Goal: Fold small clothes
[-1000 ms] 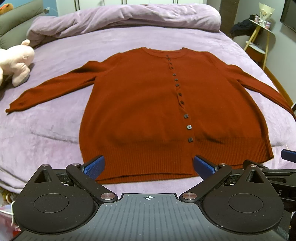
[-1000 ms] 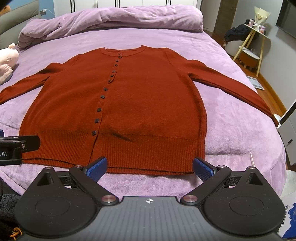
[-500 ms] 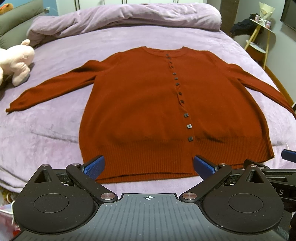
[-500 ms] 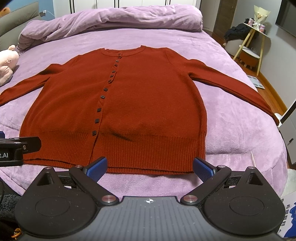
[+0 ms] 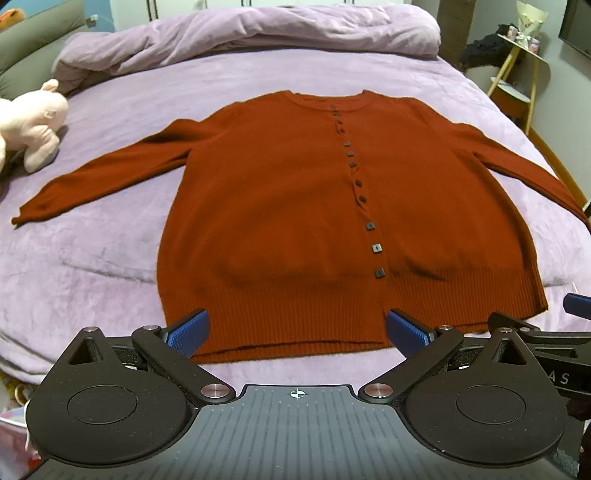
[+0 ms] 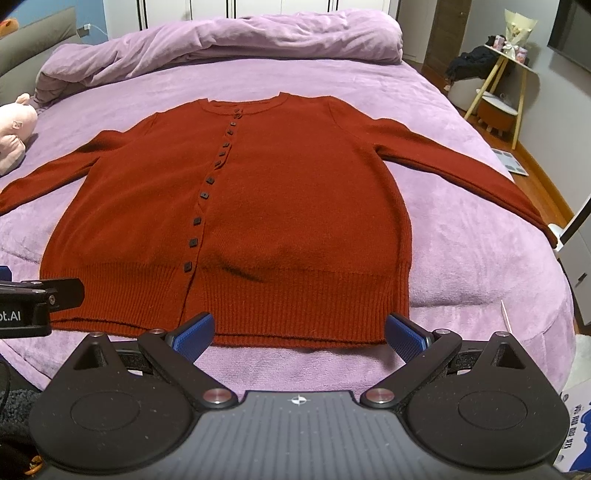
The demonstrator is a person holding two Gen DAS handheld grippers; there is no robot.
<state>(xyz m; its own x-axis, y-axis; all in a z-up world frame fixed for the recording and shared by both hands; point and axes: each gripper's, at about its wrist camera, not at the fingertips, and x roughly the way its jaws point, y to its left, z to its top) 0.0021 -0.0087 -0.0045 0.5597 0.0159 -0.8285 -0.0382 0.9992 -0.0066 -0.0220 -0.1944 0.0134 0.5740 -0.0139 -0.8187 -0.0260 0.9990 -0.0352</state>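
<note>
A rust-red buttoned cardigan [image 5: 280, 206] lies flat and face up on the purple bed [image 5: 110, 258], sleeves spread out to both sides, hem toward me. It also shows in the right wrist view [image 6: 295, 206]. My left gripper [image 5: 297, 330] is open and empty, hovering just in front of the left half of the hem. My right gripper [image 6: 299, 332] is open and empty, just in front of the right half of the hem. Each gripper's edge shows in the other's view.
A pink plush toy [image 5: 29, 125] lies at the bed's left side. A rumpled purple duvet [image 5: 258, 33] is heaped at the head of the bed. A yellow-legged side table [image 6: 506, 74] and a white cabinet [image 6: 580, 258] stand right of the bed.
Both grippers have edged very slightly, staying open in front of the hem. The cardigan has not moved.
</note>
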